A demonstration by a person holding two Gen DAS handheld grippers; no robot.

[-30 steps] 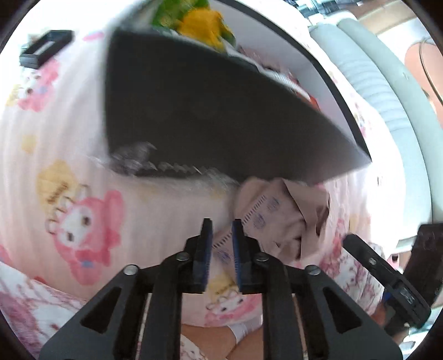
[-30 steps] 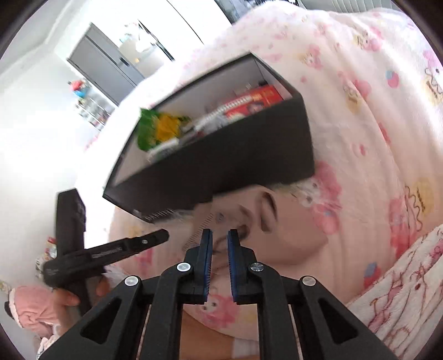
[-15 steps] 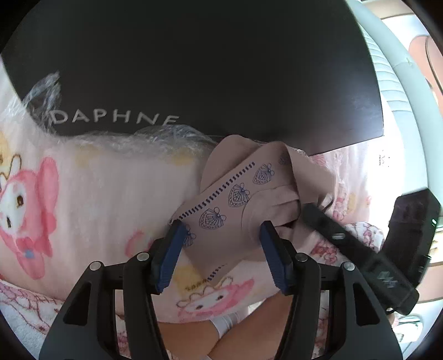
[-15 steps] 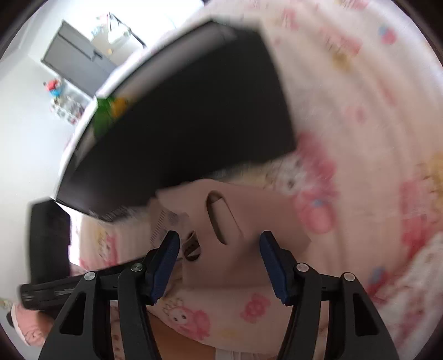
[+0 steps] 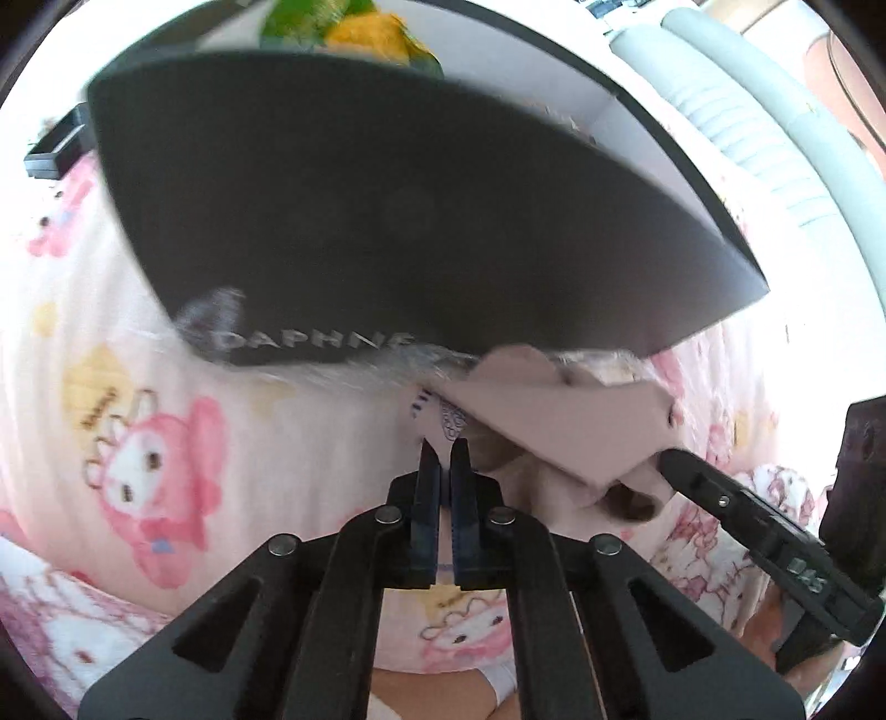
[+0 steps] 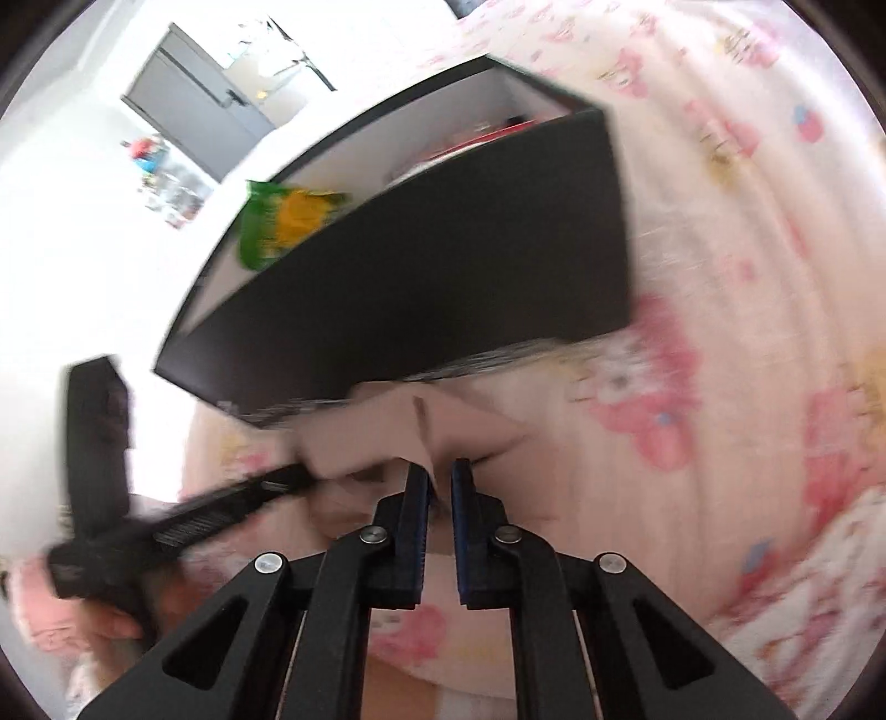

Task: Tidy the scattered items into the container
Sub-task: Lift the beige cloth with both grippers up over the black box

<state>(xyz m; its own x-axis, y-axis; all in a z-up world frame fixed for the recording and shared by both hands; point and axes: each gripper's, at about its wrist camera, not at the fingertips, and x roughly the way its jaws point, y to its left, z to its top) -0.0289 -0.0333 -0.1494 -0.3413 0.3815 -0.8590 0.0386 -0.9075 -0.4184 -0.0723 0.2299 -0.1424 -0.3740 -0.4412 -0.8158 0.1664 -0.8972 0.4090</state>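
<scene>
Pink bedding point(image 5: 127, 354) printed with cartoon rabbits covers the whole surface under both tongs. Just beyond the tips of both tongs stands a black shoebox point(image 5: 387, 221), its near wall marked DAPHNE in the left wrist view. Inside it, at the far left from the left tongs, lies a green and yellow snack bag point(image 5: 354, 27); the right wrist view also shows something red deeper in the box, too blurred to name.

Between the tongs and the box wall lies a beige garment point(image 5: 554, 426) with small blue printed marks, close to the box and partly raised off the bedding. The left tongs point(image 5: 444, 448) are clenched on its near edge, the cloth pinched between the blue pads. The right tongs point(image 6: 440, 471) are closing, almost clenched, and a thin fold of the same garment point(image 6: 376, 437) stands between the pads; it seems pinched there. Each tool appears in the other camera as a black bar reaching to the cloth. A small black object point(image 5: 55, 149) lies on the bedding far left of the left tongs.
</scene>
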